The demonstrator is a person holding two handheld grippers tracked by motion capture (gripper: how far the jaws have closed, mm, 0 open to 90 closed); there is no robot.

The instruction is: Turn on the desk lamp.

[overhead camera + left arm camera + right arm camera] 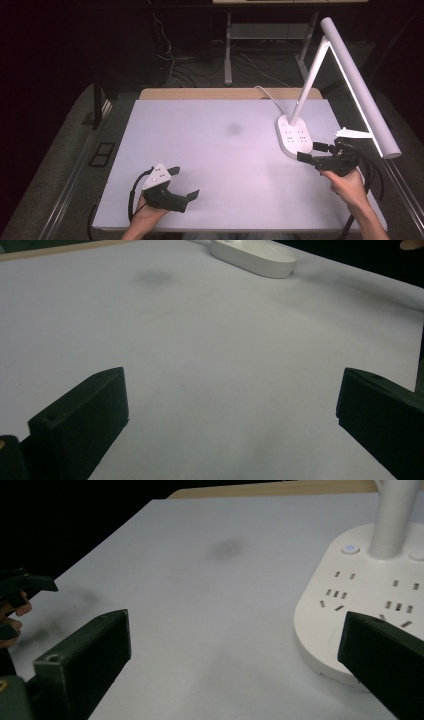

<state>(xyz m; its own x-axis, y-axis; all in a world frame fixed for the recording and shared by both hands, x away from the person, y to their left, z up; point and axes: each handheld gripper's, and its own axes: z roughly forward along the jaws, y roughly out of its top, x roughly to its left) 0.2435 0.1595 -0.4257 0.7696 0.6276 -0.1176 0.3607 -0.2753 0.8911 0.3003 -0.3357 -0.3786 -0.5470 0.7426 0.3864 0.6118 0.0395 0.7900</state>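
A white desk lamp (350, 75) stands on the right side of the white table (215, 150), its flat oval base (294, 135) carrying rows of socket slots and a small lit button (350, 548) beside the upright stem (395, 517). The right gripper (314, 152) sits just in front of that base, its 2 jaws spread wide, one jaw overlapping the base's near edge in the right gripper view. The left gripper (186, 182) rests near the table's front left edge, well apart from the lamp, jaws also wide apart over bare tabletop. A faint dark smudge (233, 129) marks the table's middle.
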